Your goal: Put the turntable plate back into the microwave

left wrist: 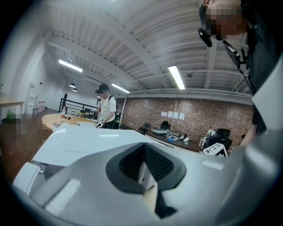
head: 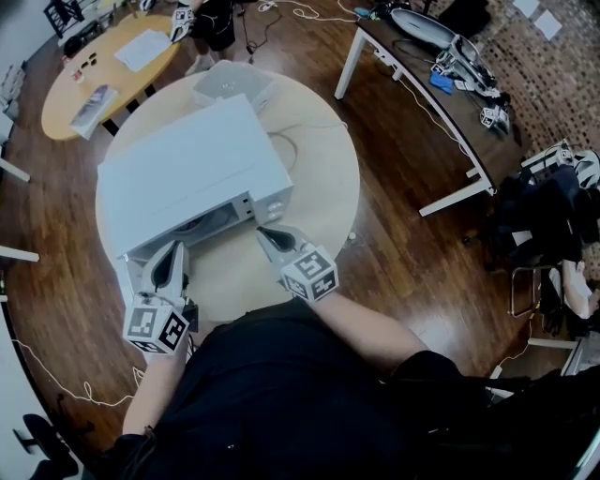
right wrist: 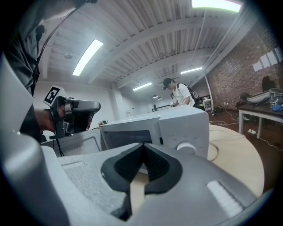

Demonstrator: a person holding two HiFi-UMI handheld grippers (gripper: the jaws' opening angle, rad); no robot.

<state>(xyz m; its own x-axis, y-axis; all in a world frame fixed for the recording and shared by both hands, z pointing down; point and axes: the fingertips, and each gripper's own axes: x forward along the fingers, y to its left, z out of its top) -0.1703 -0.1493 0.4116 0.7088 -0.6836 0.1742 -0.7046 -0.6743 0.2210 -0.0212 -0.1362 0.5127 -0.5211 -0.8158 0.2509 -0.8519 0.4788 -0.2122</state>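
The white microwave (head: 187,159) stands on a round beige table (head: 319,187). Its door (head: 139,272) is swung open to the left. In the open cavity a pale round shape (head: 202,225) shows, likely the turntable plate, but it is too dim to be sure. My left gripper (head: 174,249) is at the front left corner by the door, its jaws together. My right gripper (head: 265,234) hangs just in front of the control panel and knob (right wrist: 185,148), shut with nothing between its jaws. The left gripper view looks over the microwave's top (left wrist: 88,137).
A white flat box (head: 230,82) lies behind the microwave, with a cable (head: 291,141) beside it. Beyond are a yellow table (head: 103,66), a standing person (head: 211,23), a long cluttered desk (head: 422,66) and a chair with bags (head: 553,206).
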